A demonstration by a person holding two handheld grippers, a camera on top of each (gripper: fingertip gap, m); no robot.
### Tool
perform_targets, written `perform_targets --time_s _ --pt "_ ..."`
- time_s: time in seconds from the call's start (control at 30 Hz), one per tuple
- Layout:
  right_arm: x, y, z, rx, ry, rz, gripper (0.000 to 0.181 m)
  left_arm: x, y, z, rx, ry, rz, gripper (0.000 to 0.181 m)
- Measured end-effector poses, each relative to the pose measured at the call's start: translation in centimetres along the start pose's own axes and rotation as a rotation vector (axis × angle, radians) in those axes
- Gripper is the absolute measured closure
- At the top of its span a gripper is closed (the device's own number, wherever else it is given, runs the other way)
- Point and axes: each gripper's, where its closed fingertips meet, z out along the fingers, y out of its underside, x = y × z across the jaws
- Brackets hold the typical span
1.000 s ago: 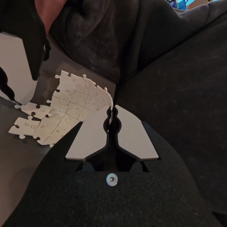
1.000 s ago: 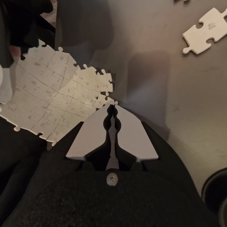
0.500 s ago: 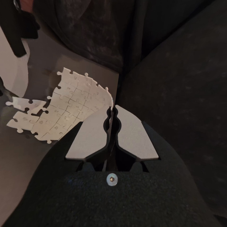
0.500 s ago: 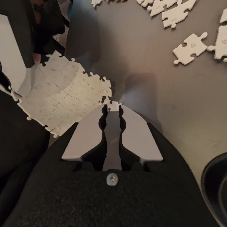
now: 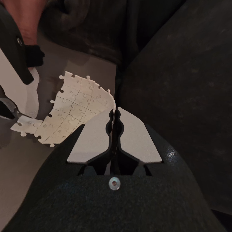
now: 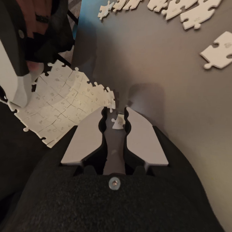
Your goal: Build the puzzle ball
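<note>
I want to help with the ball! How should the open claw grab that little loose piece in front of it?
Pinch the loose piece across its flat faces at an edge, coming straight forward; it already sits between the right claw's open fingers.

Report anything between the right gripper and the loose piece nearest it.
Nothing visible. The piece lies between the fingers of the open right gripper, just short of the panel that the left gripper pinches.
</note>
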Motion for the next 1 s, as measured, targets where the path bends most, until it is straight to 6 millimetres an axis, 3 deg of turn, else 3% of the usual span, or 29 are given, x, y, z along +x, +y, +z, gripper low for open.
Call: perform_targets --time_s 0.17,0.3,0.67,0.87,1.0 --pt "-0.7 -0.7 1.5 -0.041 -0.077 -0.037 0.158 0.1 0.4 -0.2 0.004 0.003 0.008 0.179" --pt "-1.1 -0.4 2.0 -0.094 -0.079 -0.063 0.177 0.0 0.5 -0.4 0.013 -0.001 0.009 0.179" --pt "-1.3 -0.6 2.3 -0.106 -0.071 -0.048 0.178 0.1 0.7 -0.4 0.025 0.007 0.026 0.179" --pt "-0.7 -0.2 1.7 -0.1 -0.078 0.024 0.162 0.1 0.6 -0.4 0.021 0.005 0.03 0.179" --pt "-0.4 -0.6 -0.5 -0.031 -0.053 0.028 0.162 0.4 0.2 -0.7 0.043 0.051 0.013 0.178"
